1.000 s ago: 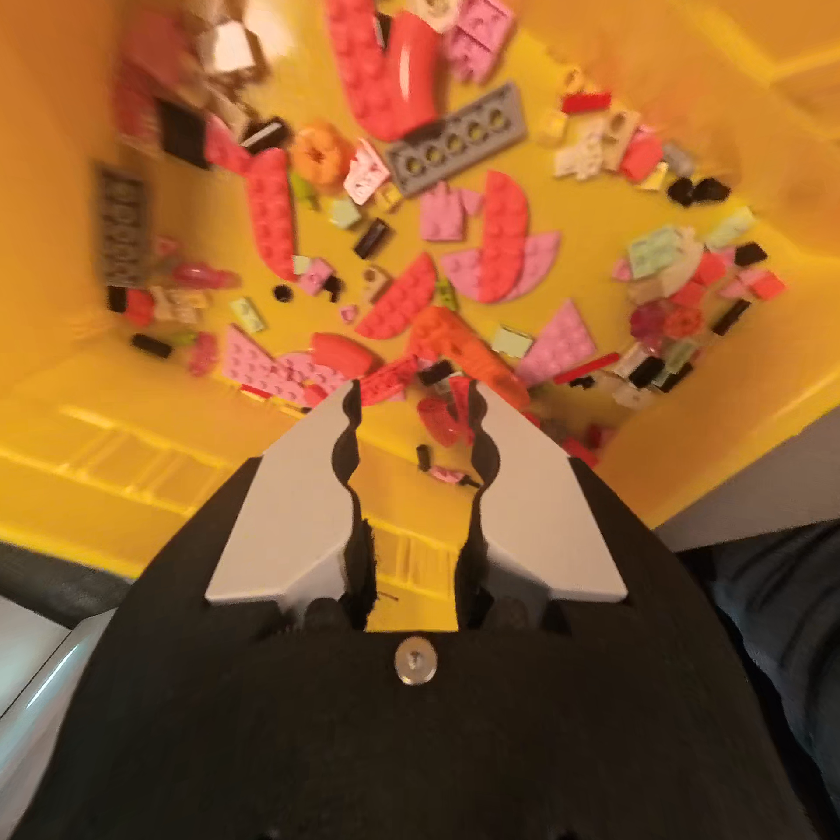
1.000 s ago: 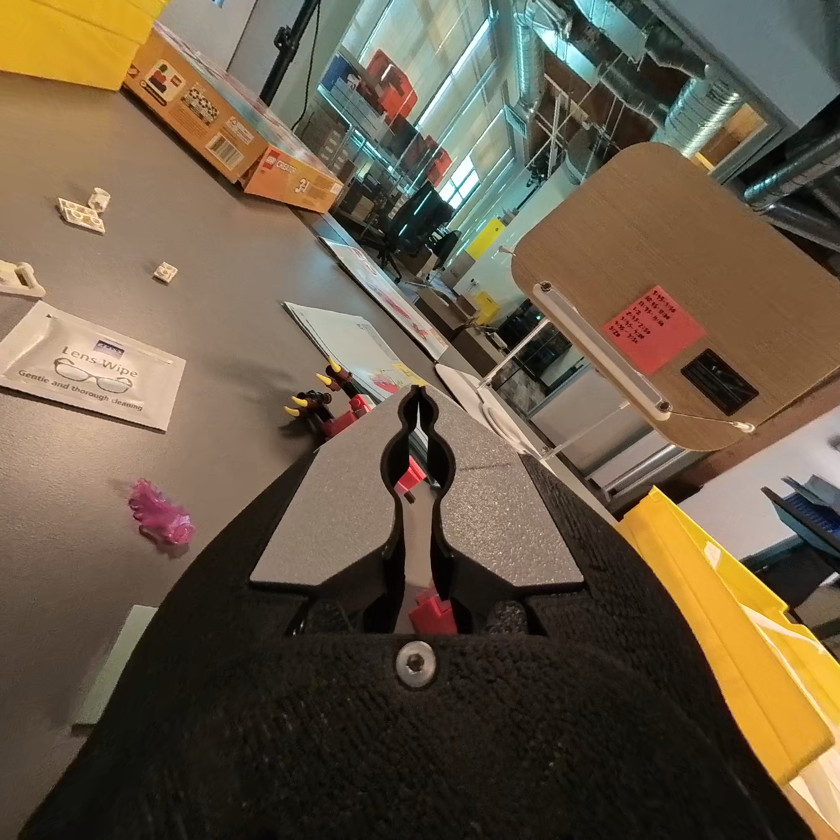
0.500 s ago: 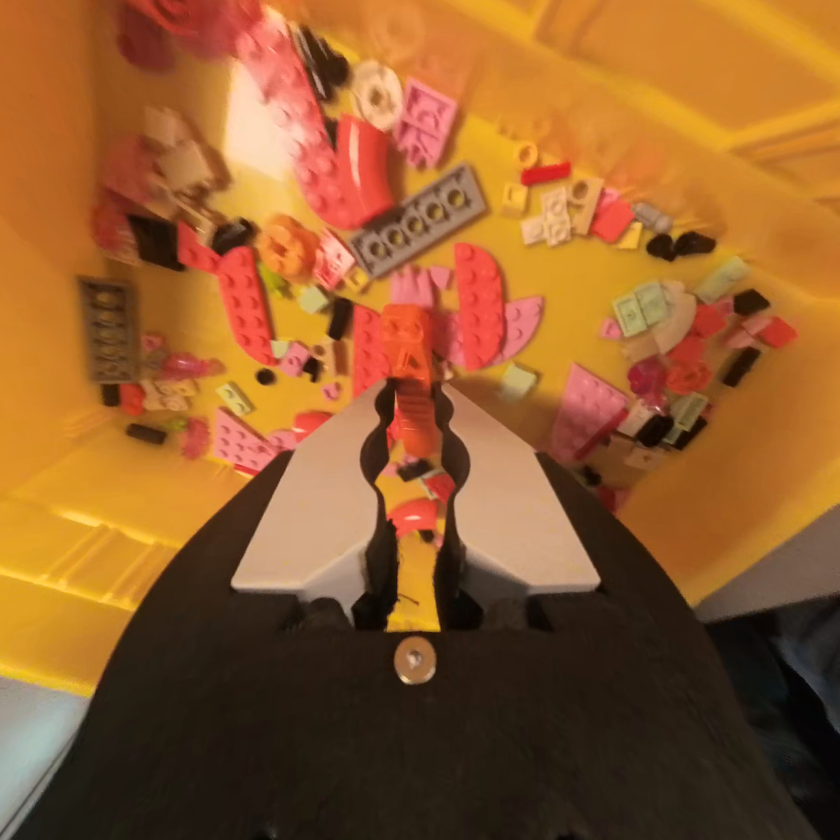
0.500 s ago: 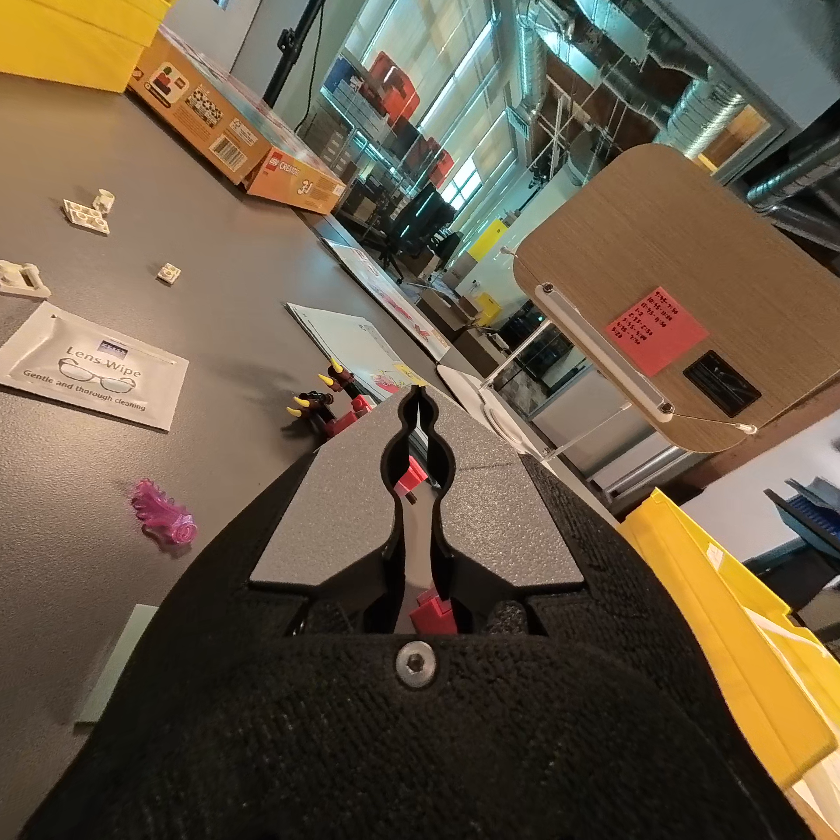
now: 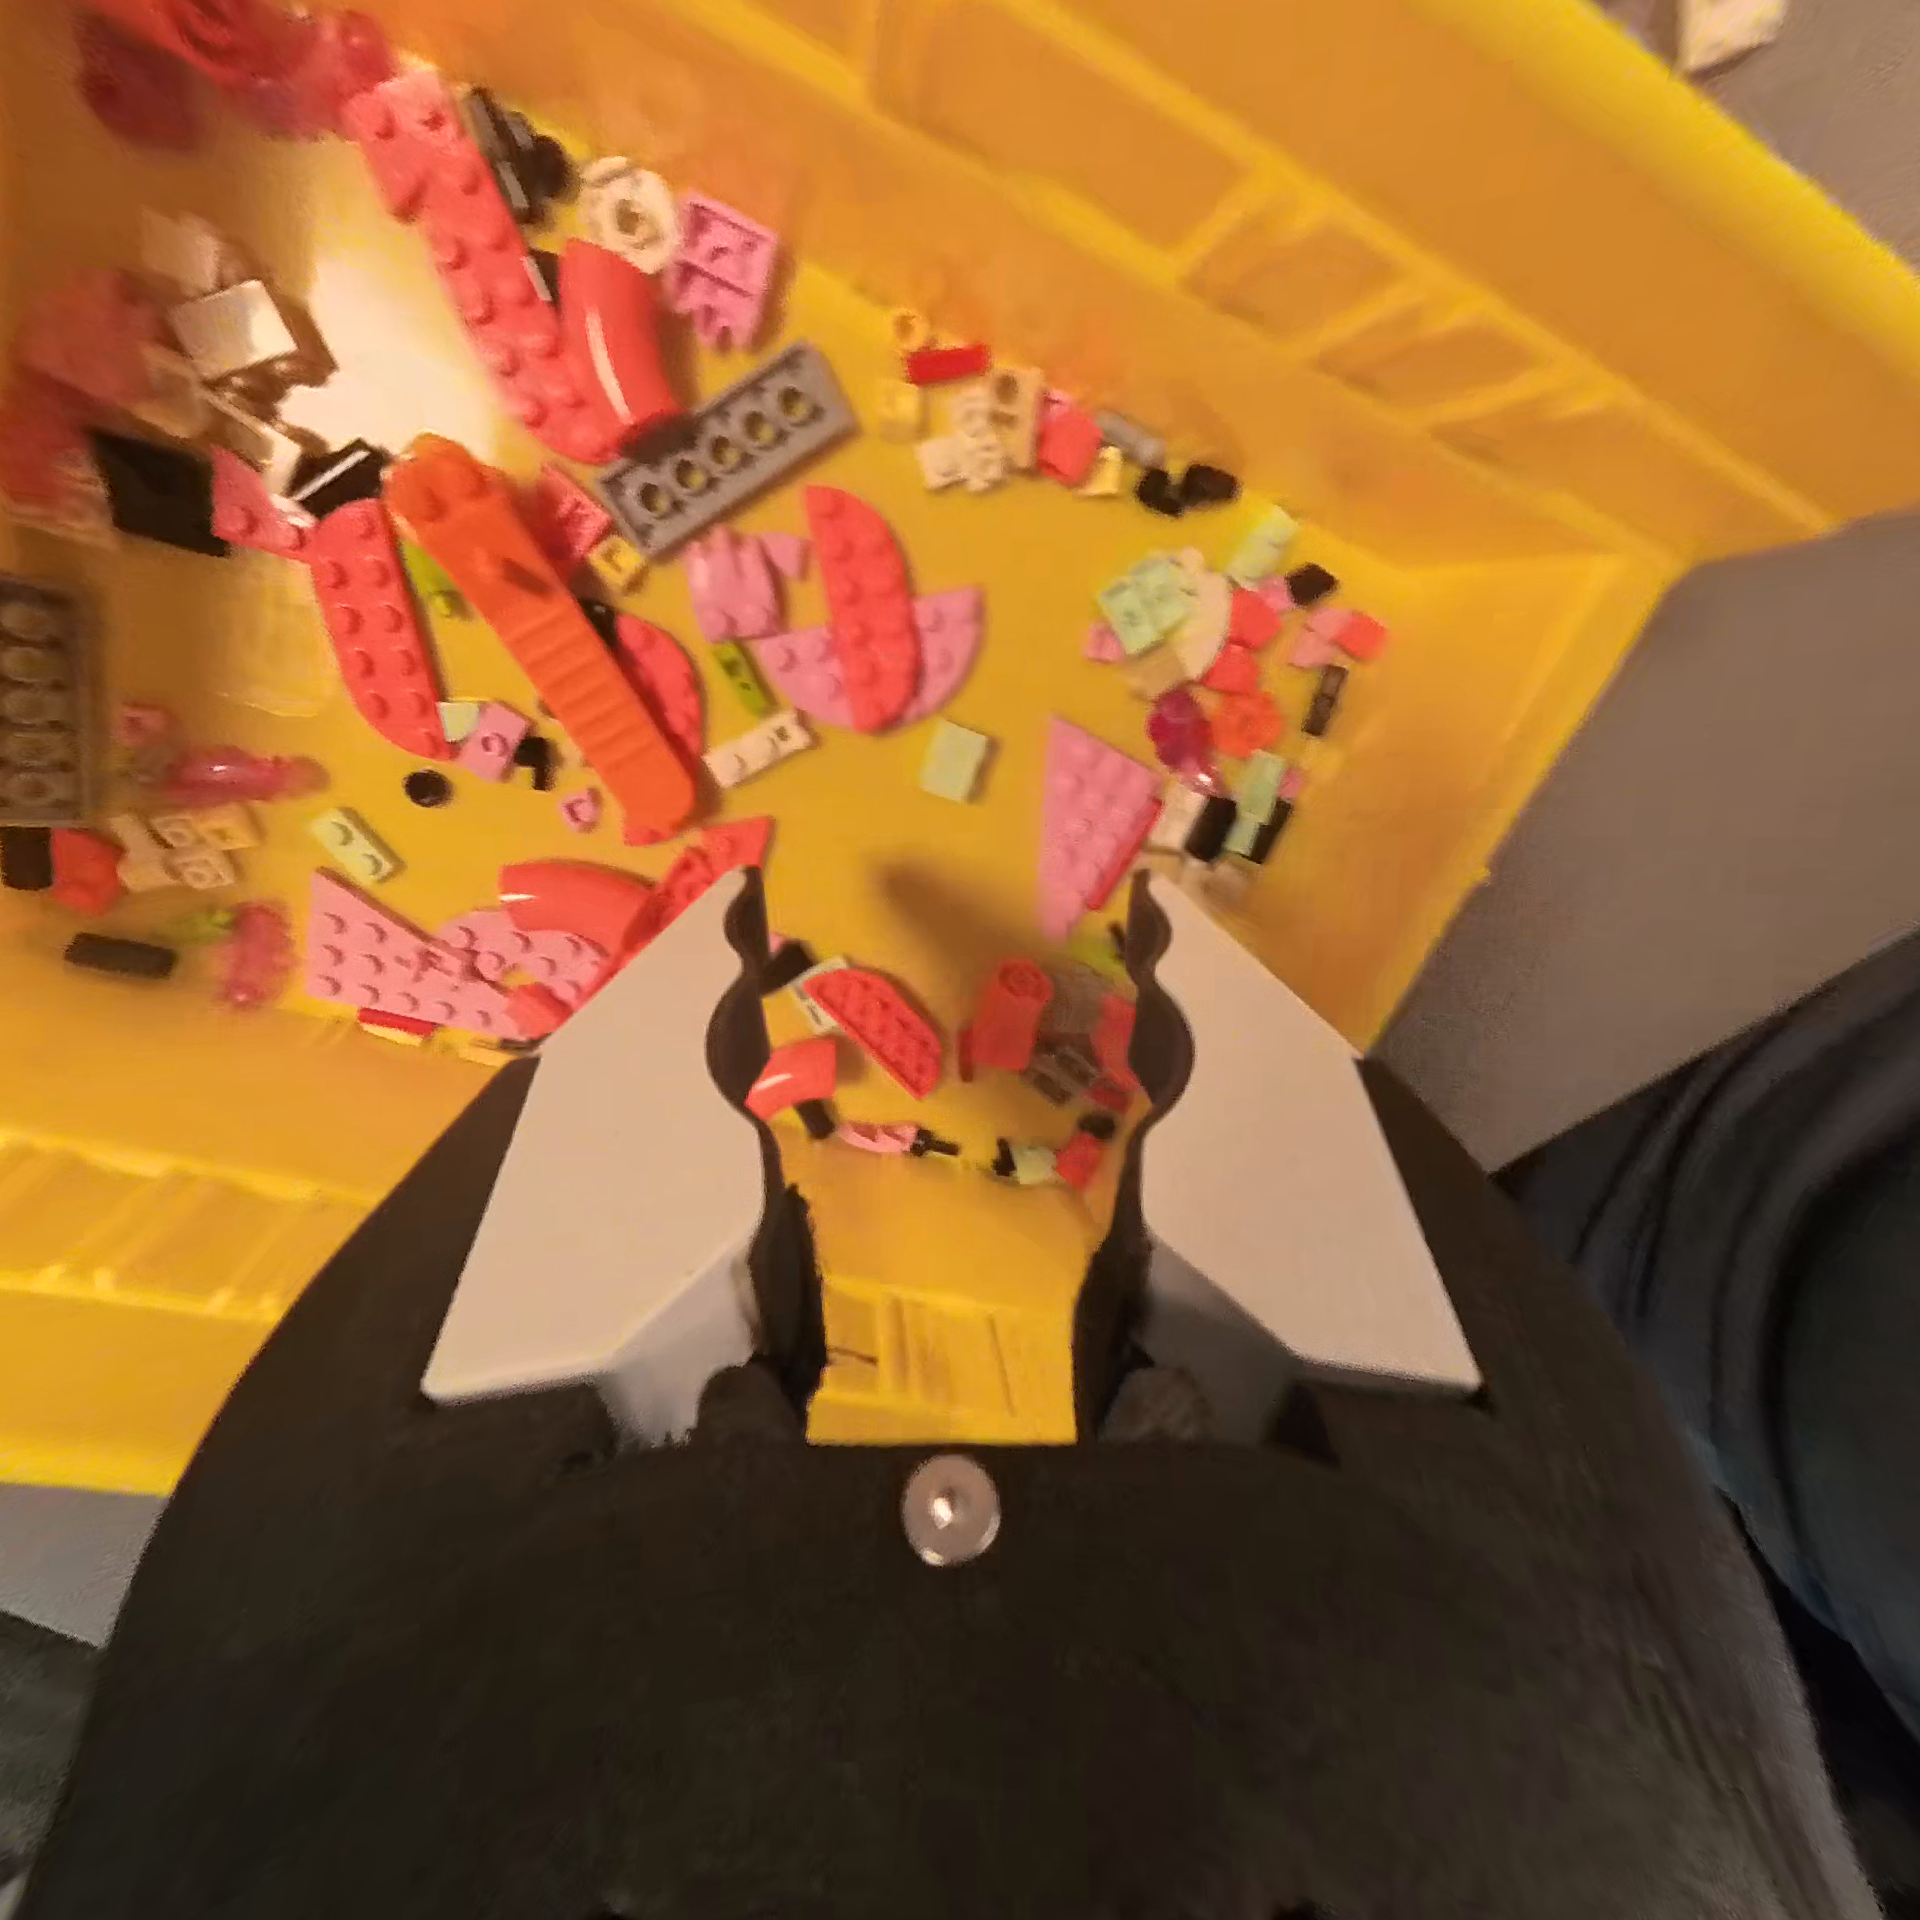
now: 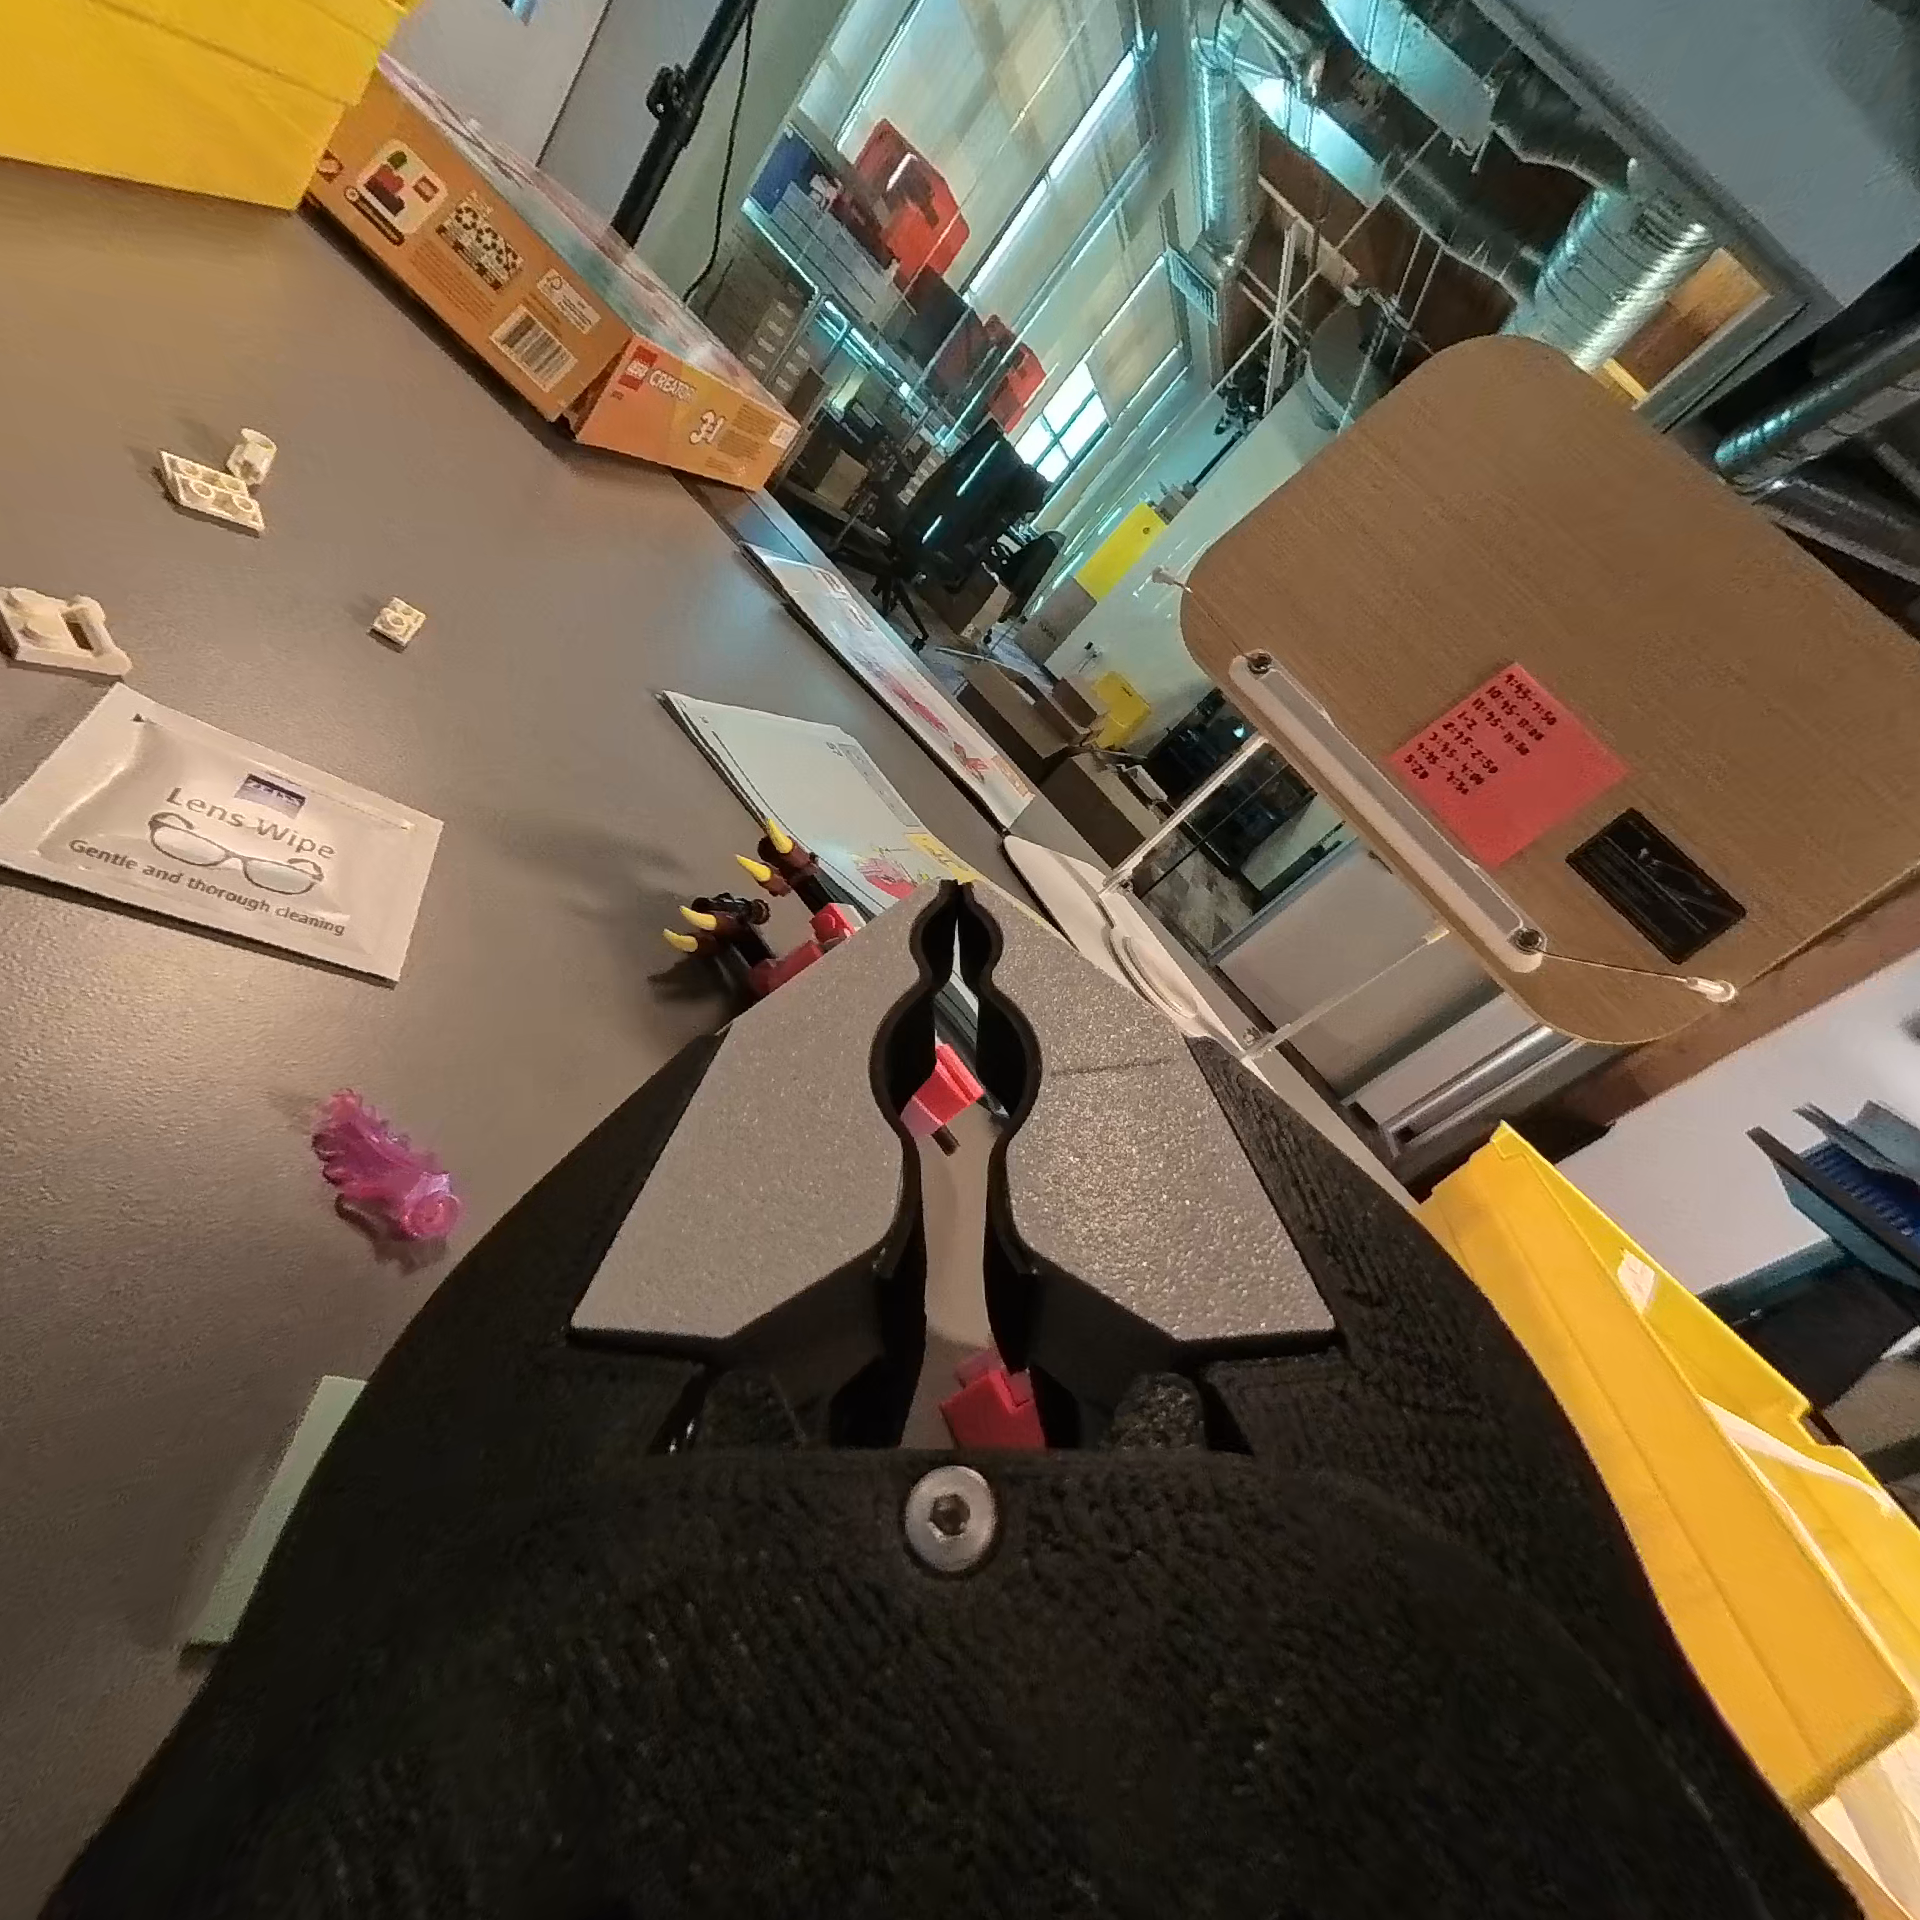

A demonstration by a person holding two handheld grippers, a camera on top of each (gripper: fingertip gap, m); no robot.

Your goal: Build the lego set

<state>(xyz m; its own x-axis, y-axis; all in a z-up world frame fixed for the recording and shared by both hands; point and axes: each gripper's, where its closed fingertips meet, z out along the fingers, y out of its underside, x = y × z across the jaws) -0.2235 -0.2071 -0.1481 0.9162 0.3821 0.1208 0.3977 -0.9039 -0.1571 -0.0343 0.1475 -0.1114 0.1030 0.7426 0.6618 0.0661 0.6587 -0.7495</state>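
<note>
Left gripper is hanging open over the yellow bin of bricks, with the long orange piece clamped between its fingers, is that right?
Not quite. The left gripper is open over the yellow bin, but it clamps nothing: the left wrist view shows the long orange piece lying among the bricks.

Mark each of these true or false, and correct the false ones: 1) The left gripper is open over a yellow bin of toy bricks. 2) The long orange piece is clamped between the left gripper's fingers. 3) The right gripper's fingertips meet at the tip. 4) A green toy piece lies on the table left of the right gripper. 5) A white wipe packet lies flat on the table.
1) True: the left gripper stands wide open above the yellow bin of toy bricks.
2) False: the long orange piece lies loose among the bricks, away from the fingers.
3) True: the right gripper is closed at the tip.
4) False: that toy piece is clear purple-pink.
5) True: the wipe packet lies flat on the table.
</note>
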